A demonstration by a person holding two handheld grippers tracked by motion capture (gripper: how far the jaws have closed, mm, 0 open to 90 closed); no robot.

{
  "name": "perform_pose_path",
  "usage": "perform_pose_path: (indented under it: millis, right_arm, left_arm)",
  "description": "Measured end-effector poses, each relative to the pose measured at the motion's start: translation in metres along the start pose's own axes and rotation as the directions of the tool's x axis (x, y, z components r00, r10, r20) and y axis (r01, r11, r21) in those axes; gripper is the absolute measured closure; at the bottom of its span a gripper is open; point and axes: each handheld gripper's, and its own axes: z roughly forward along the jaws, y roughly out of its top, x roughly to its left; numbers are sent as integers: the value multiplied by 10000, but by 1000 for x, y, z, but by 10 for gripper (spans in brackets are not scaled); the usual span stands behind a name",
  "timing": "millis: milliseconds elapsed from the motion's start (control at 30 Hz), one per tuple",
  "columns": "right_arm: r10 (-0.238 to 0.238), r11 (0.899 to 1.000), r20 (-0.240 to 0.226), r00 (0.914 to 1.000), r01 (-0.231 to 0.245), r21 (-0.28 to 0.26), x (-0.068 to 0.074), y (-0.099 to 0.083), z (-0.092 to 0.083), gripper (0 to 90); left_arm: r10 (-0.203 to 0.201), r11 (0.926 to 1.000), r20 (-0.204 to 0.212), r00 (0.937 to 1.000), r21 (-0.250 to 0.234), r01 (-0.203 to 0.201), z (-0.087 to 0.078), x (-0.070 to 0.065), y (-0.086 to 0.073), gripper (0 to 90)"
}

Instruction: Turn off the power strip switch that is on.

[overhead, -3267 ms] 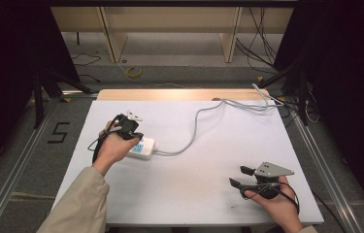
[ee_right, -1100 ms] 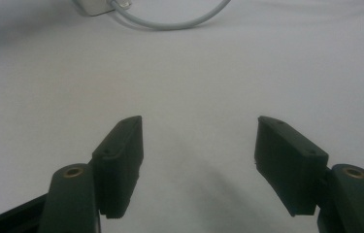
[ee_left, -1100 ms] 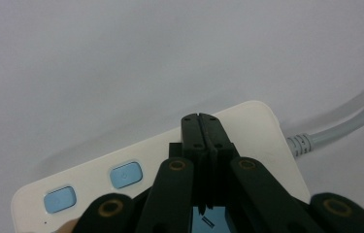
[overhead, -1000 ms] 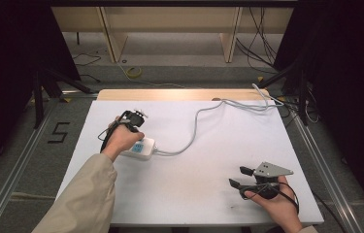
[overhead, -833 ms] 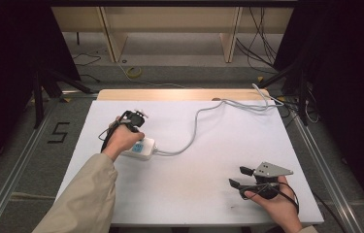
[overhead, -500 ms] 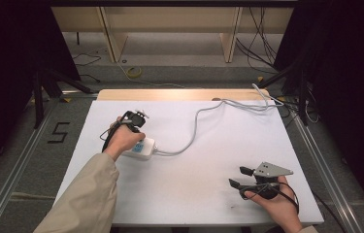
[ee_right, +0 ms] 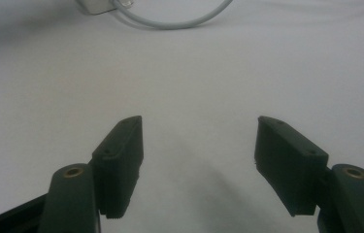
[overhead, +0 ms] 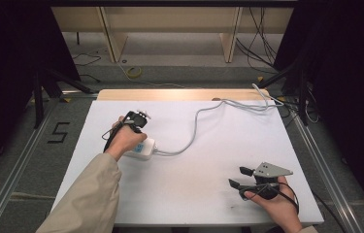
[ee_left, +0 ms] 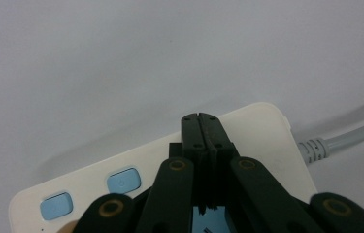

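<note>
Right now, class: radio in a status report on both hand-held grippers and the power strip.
Left hand-held gripper shut, tips over the white power strip. Right hand-held gripper open, empty, away from it. Strip's grey cable trails across the table; nothing blocking.

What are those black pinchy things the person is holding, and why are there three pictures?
They are tongs, squeezed by hand. One camera looks down from above on the white table; a small camera rides on each pair. The left tongs are shut, their tips over a white power strip with blue buttons; whether they press it, I cannot tell. A grey cord runs from the strip across the table. The right tongs are open, holding nothing, resting near the table's front edge. From above, you see the left tongs and the right tongs in the person's hands.
</note>
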Motion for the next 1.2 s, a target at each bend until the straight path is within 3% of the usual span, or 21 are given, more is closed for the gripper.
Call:
perform_pose_path:
  millis: [400, 600, 667, 800, 1200]
  right_arm:
    - [-29, 10000, 2, 10000, 29, 15, 0, 0, 0, 356]
    - [-61, 10000, 10, 10000, 61, 46, 0, 0, 0, 356]
    - [-27, 10000, 12, 10000, 27, 20, 0, 0, 0, 356]
    - [-58, 10000, 10, 10000, 58, 52, 1, 0, 0, 356]
    - [-58, 10000, -20, 10000, 58, 48, 0, 0, 0, 356]
  left_arm:
    - [31, 10000, -118, 9999, 29, -31, 1, -3, 1, 899]
    - [308, 9994, -323, 9990, 154, -303, 1, -6, 2, 899]
    - [161, 9997, 50, 9999, 208, -162, 0, -6, 2, 900]
    - [318, 9995, -245, 9992, 99, -315, 2, -9, 3, 900]
    - [258, 9997, -357, 9990, 12, -258, 1, -5, 3, 900]
